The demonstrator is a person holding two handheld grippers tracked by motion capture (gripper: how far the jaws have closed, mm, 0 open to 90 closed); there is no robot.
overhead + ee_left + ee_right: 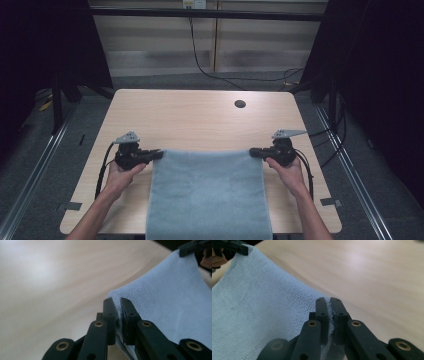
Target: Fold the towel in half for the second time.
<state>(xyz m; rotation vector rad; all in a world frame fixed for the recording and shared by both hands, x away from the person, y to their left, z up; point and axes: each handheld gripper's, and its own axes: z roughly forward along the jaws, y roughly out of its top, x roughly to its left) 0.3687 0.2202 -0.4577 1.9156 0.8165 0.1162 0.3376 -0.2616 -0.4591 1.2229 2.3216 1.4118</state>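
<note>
Across the near half of the surface [200, 115], lying flat and spilling over the near edge: a light blue towel [210, 195]. Gripping its two far corners now, the left gripper [159, 154] on the left corner and the right gripper [253, 151] on the right, fingers [110, 315] pinched nearly together with a thin fold of cloth between them. Same clamp showing on the other side, fingers [338, 315] squeezing the towel's edge. Probably starting a fold or a lift, with the grasp just made. Next, likely raising both corners together, keeping the far edge taut and level, then carrying it toward the near edge without letting either corner slip.
</note>
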